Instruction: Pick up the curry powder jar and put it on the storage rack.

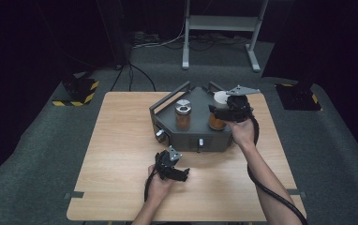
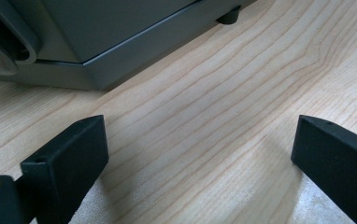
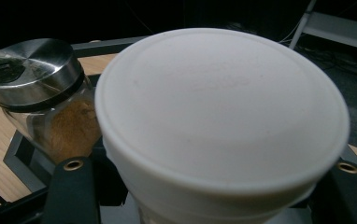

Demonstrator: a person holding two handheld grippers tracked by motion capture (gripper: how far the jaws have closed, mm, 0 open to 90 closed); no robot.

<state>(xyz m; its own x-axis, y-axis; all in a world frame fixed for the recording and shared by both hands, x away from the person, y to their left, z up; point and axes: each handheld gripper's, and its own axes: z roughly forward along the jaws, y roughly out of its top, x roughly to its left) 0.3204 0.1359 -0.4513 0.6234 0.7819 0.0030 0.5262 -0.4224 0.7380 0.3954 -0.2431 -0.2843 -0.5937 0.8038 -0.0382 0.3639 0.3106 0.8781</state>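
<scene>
While right gripper (image 1: pixel 225 111) clamps white-lidded jar (image 3: pixel 221 121), left gripper (image 2: pixel 200 154) gapes over table (image 2: pixel 204 107)

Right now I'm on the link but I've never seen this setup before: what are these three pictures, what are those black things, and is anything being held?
No robot here: a person holds a two-jaw hand tool in each hand. The high view looks down on a wooden table. On it stands a grey tray with two jars of brown powder: a metal-lidded jar and a white-lidded jar.

The other two pictures come from cameras riding on the tools, looking along their black jaws. The left gripper is low over bare wood in front of the tray, its jaws wide apart with nothing between them. The right gripper is at the white-lidded jar; in its own view the white lid sits between the jaws, which seem to be around the jar just below it. Whether they press on it I cannot tell.
</scene>
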